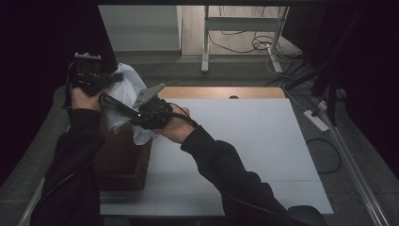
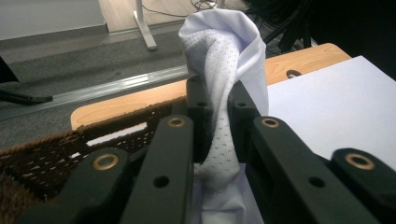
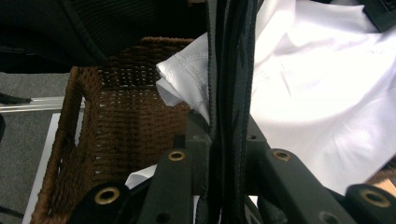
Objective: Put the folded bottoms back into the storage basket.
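Observation:
A white garment (image 1: 127,89) hangs bunched over a brown woven basket (image 1: 122,160) at the table's left edge. My left gripper (image 1: 115,75) is at the cloth's upper left and my right gripper (image 1: 110,102) just below it. In the left gripper view the jaws (image 2: 219,98) are shut on a twisted fold of dotted white garment (image 2: 219,42), above the basket rim (image 2: 70,140). In the right gripper view the jaws (image 3: 226,126) are shut on a dark striped band that runs up beside the white garment (image 3: 317,93), over the open basket (image 3: 116,116).
The white tabletop (image 1: 244,141) stretches right of the basket, with a wooden strip (image 1: 221,92) along its far edge. Beyond it stand white desk legs (image 1: 205,42) and tangled floor cables (image 1: 263,44). A power strip (image 1: 316,120) lies right of the table.

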